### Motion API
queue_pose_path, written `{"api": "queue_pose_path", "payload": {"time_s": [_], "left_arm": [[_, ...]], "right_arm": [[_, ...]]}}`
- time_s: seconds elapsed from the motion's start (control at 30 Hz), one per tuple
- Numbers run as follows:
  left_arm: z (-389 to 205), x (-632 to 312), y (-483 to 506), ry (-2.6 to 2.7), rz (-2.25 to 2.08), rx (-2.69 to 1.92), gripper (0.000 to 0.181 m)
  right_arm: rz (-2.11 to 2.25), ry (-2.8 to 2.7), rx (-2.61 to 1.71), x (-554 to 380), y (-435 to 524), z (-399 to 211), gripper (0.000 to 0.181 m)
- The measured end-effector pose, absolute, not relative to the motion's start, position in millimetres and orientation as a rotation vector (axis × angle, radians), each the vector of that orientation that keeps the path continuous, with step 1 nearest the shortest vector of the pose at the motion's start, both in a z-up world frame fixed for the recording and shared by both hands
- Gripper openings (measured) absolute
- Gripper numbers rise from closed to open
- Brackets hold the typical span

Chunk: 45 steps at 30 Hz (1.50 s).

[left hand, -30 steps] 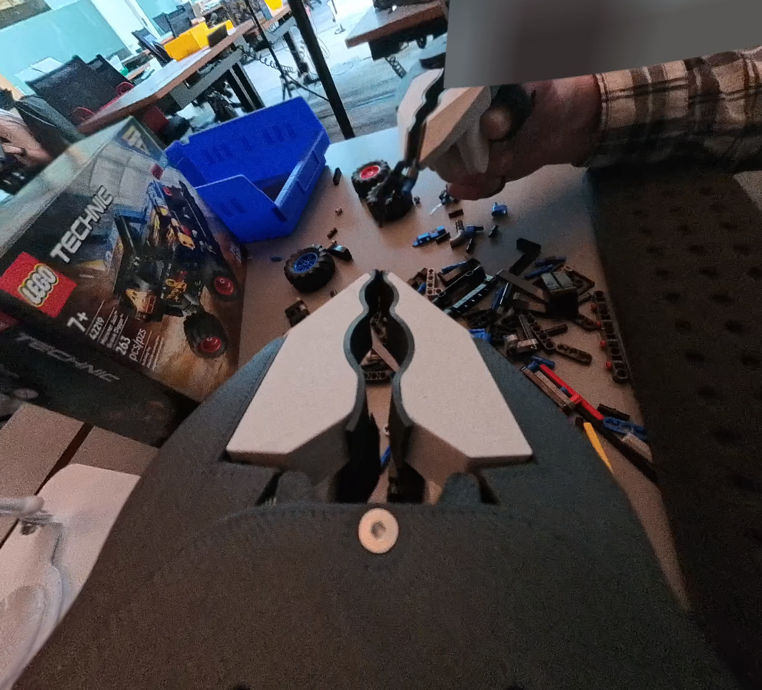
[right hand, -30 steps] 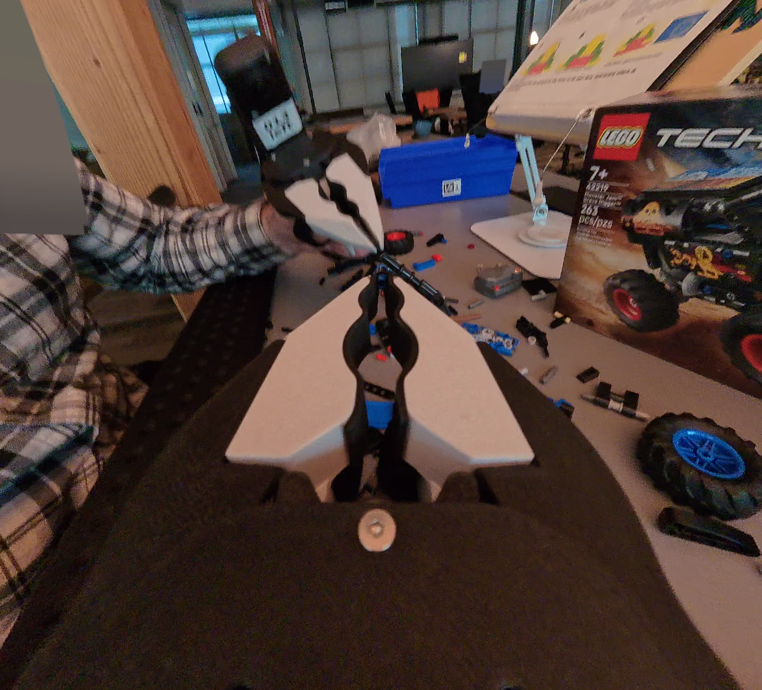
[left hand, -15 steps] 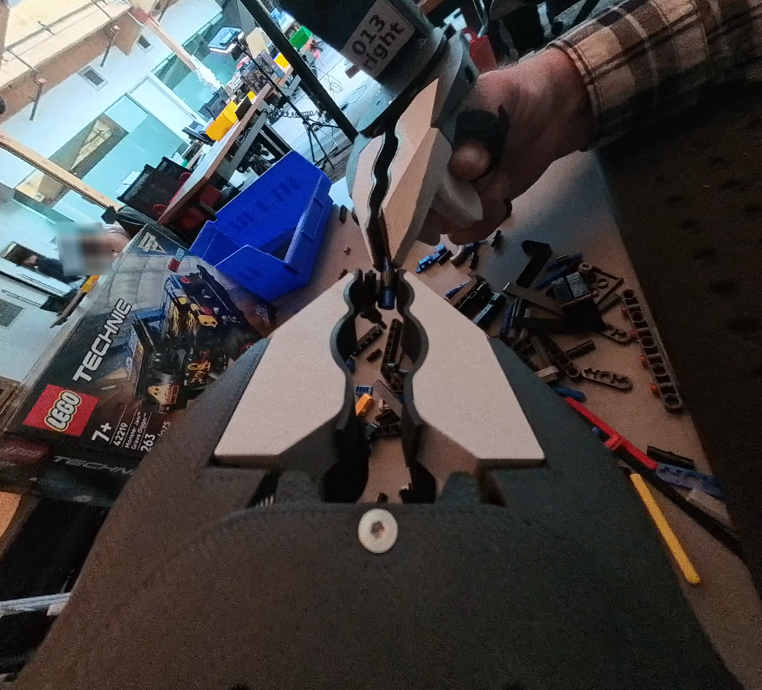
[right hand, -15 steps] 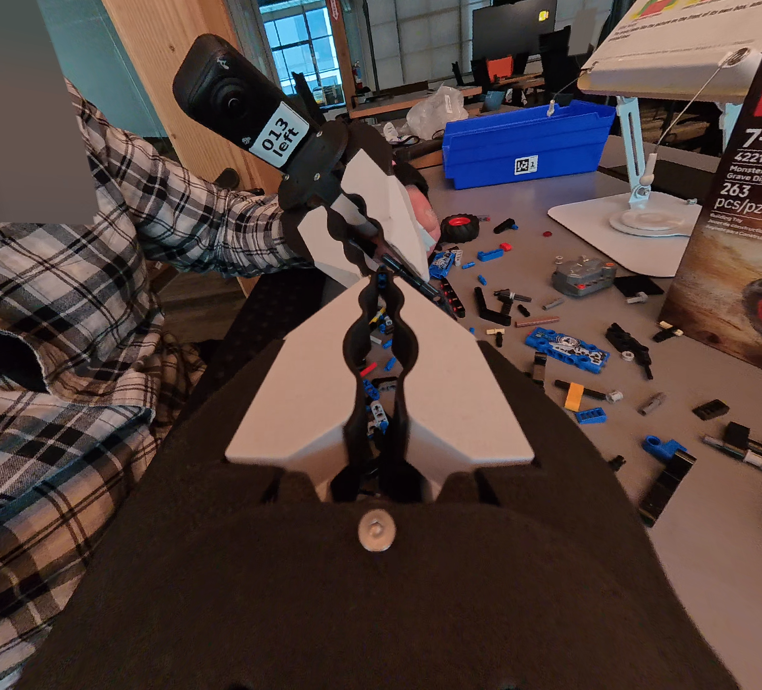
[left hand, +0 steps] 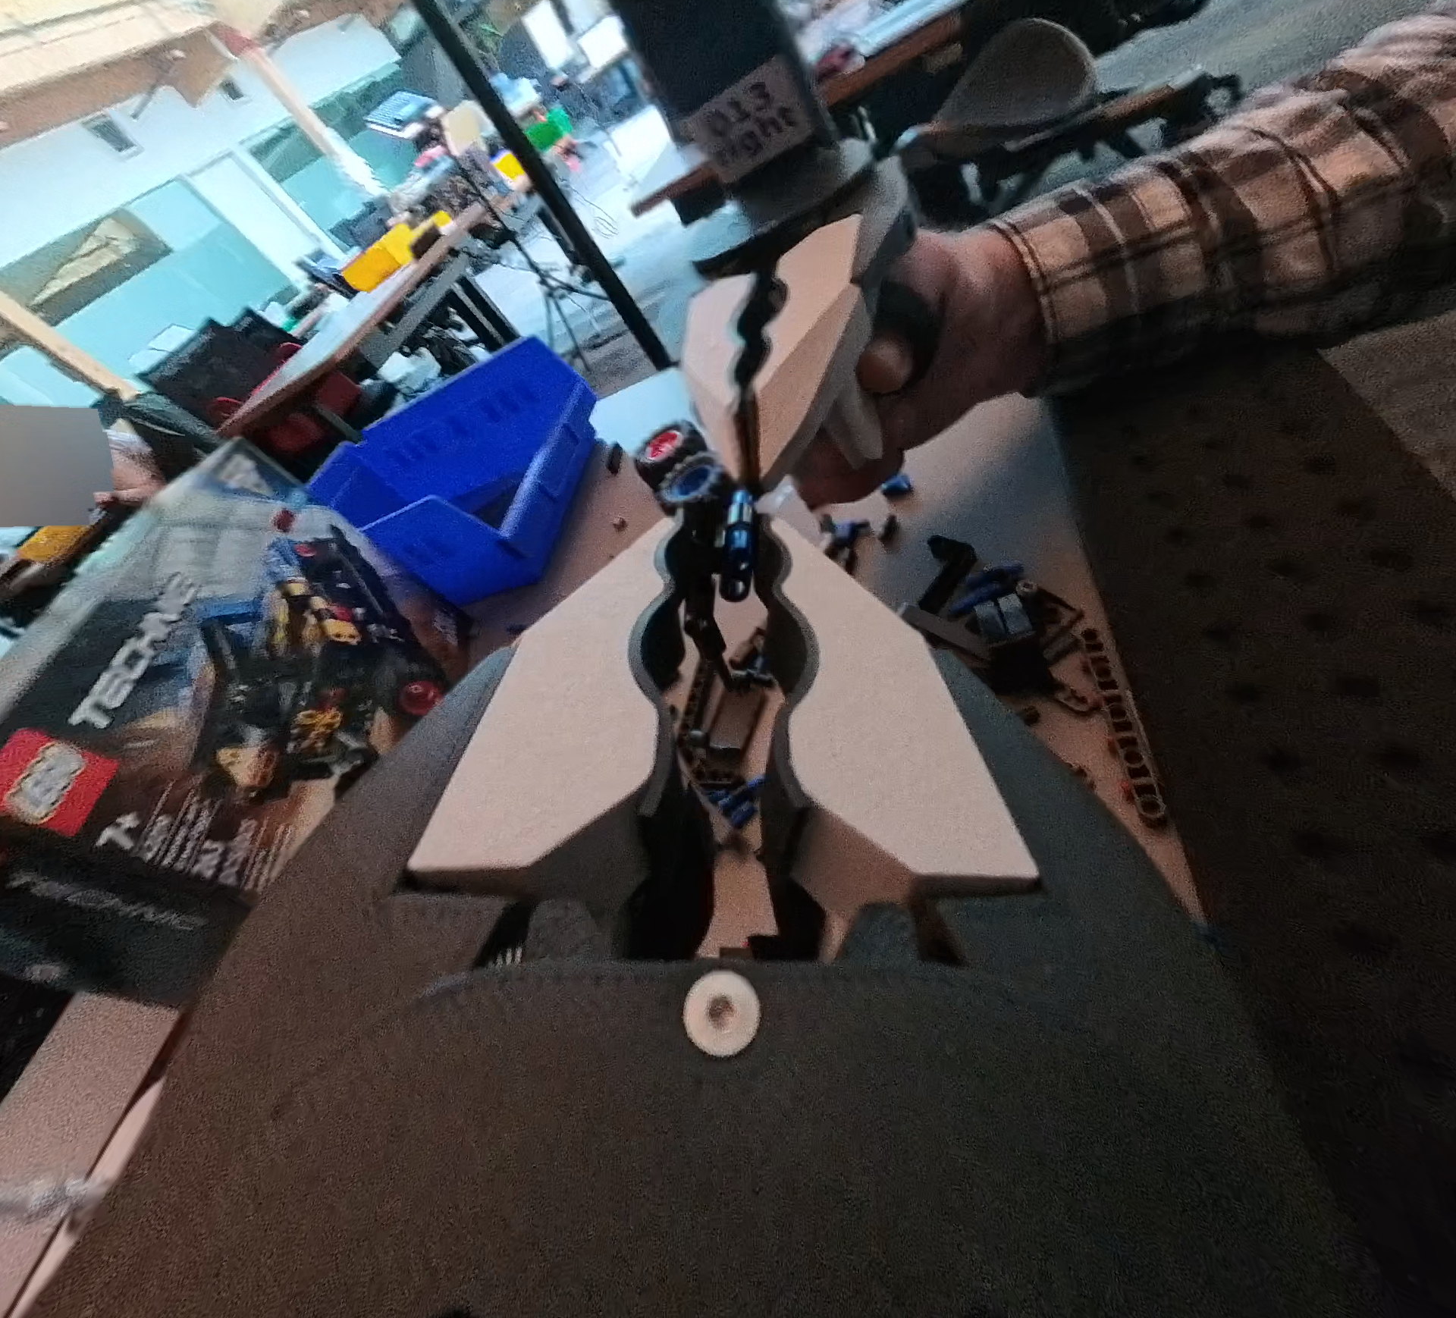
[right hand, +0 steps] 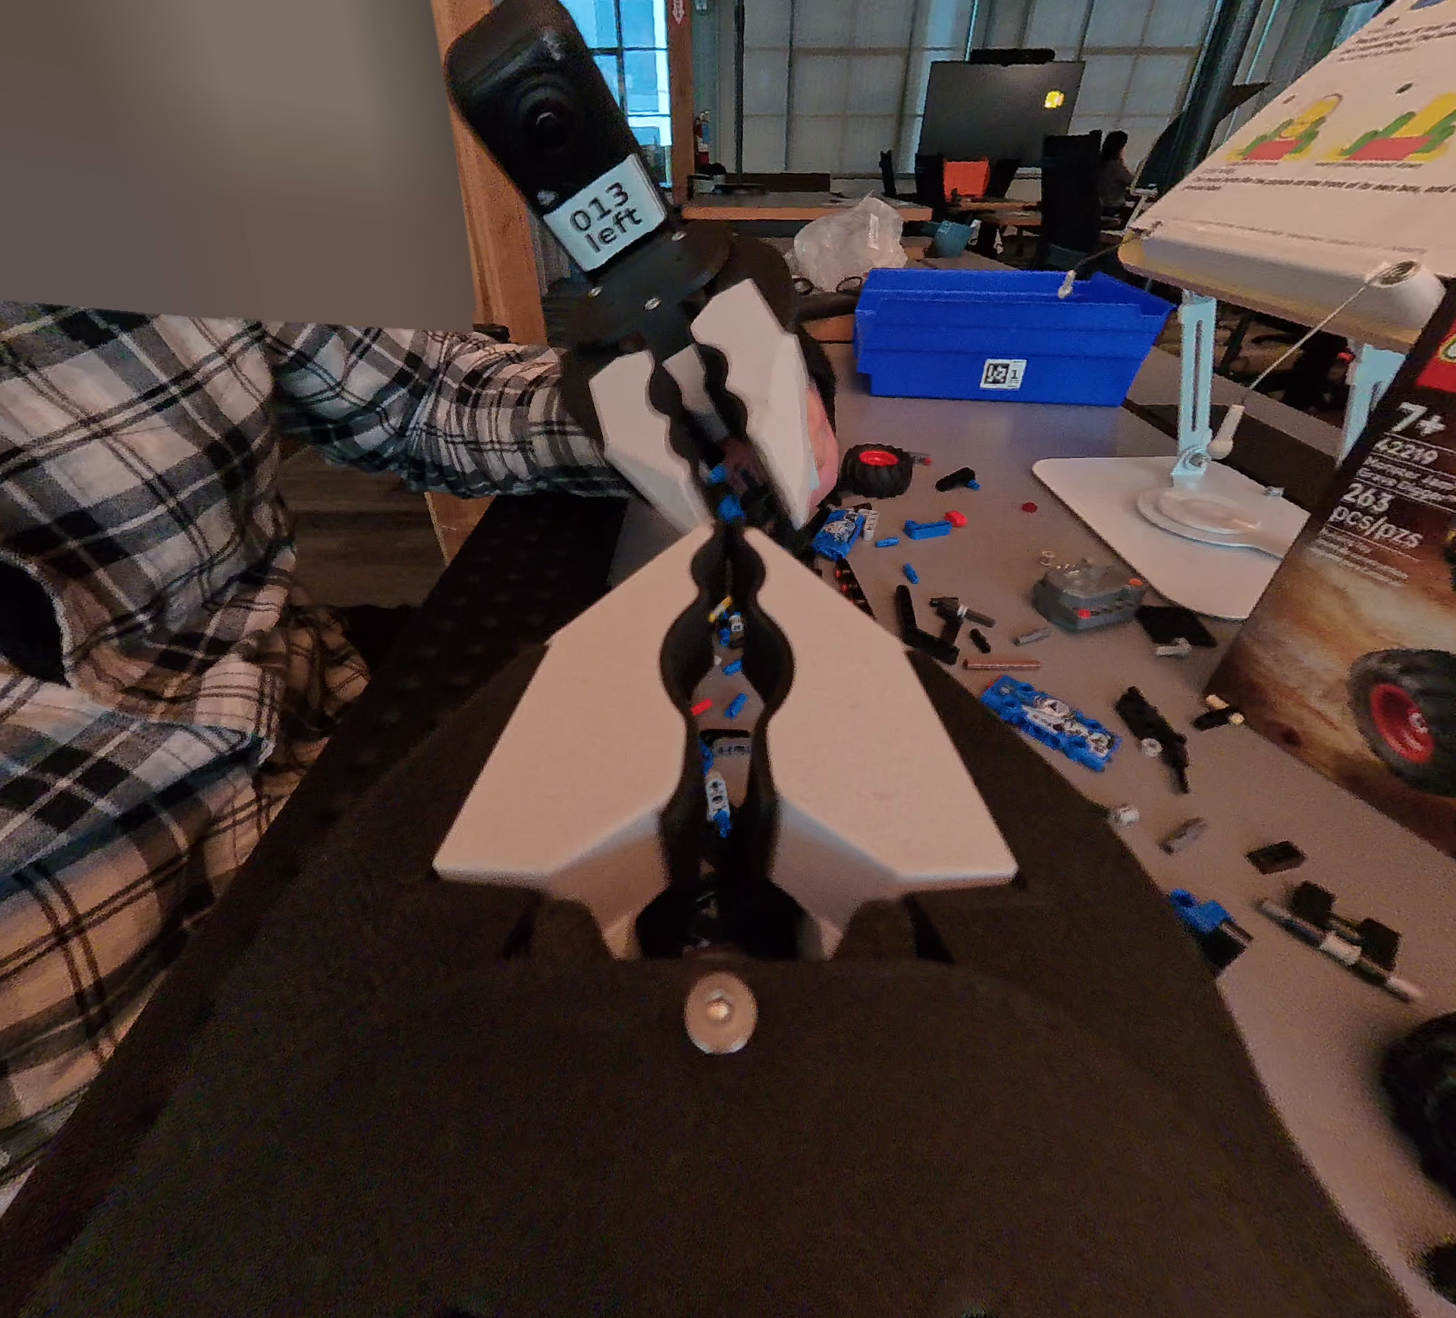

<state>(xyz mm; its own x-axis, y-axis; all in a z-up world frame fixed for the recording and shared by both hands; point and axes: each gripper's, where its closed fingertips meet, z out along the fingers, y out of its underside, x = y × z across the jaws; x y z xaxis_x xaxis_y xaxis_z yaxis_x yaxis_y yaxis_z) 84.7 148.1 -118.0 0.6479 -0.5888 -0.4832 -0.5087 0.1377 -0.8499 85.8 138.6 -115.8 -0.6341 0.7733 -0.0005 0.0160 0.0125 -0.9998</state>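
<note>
Grey table (right hand: 1016,429): labelled left tongs (left hand: 713,532), right tongs (right hand: 729,532) meet tip-to-tip.

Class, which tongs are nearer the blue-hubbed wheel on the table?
Right. The blue-hubbed wheel appears just beside the tips of the right tongs. The left tongs sit short of it, gripping a small brick assembly together with the right.

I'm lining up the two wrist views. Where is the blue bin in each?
Left wrist view: blue bin left of centre, behind the toy box.
Right wrist view: blue bin upper right of centre, at the table's far edge.
Shared landmark: the red-hubbed wheel near the bin.
</note>
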Motion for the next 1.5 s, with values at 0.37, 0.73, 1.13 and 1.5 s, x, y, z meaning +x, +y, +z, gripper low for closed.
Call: {"api": "queue_pose_path", "payload": {"time_s": [0.37, 0.73, 1.13, 1.5], "left_arm": [[-116, 72, 150, 0.92, -0.121, -1.518, 0.013], [-121, 86, 151, 0.948, -0.154, -1.503, 0.013], [-143, 83, 157, 0.962, -0.082, -1.57, 0.012], [-130, 75, 162, 0.797, -0.371, -1.562, 0.013]], "right_arm": [[1.666, -1.602, -0.88, 84, 151, -110, 0.0], [1.664, -1.625, -0.871, 81, 144, -113, 0.0], [1.43, -1.73, -0.898, 72, 143, -133, 0.0], [1.239, -1.725, -0.958, 62, 164, -147, 0.038]]}}
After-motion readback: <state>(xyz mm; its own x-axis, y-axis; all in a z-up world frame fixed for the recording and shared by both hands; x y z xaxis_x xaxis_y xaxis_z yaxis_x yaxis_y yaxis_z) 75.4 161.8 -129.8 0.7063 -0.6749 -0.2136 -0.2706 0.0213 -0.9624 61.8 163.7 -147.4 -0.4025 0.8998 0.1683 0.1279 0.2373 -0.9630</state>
